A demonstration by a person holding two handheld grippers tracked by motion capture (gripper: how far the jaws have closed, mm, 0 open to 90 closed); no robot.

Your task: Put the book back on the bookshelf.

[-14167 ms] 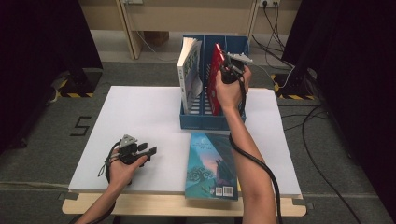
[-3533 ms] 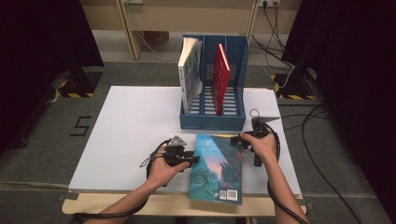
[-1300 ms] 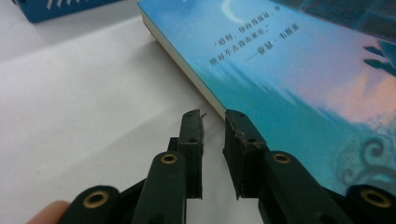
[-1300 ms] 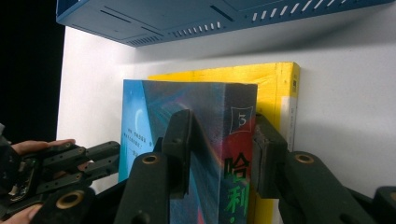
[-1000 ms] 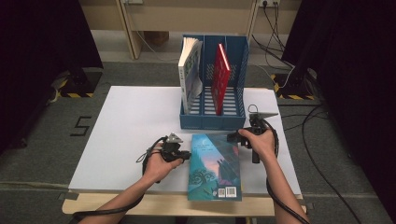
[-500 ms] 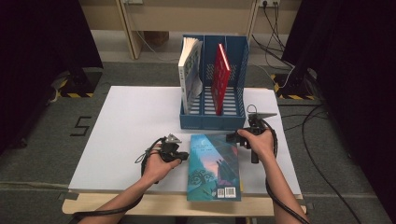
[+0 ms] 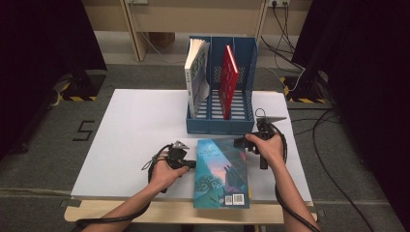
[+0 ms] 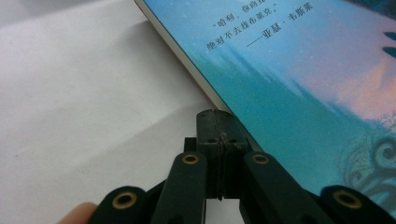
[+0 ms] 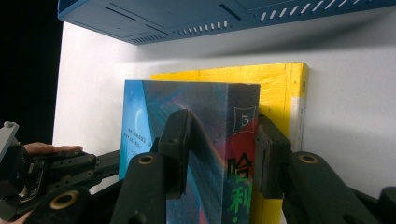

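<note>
Yellow book mostly hidden under blue book (spine text cut off).

So colour-wise: the book lying flat has a teal-to-blue cover with a pinkish-orange glow in the middle, dark swirly curls low on it, white Chinese lettering up top and a white barcode patch at its 6 o'clock edge. Its spine goes blue into red with green characters. Under it sits a bright yellow book. The worktop is plain white. The file rack at 12 o'clock is mid-blue with slotted walls, holding a red book and a whitish book with green print. Both grippers, left gripper and right gripper, are matte black with brass-coloured rivets.
</note>
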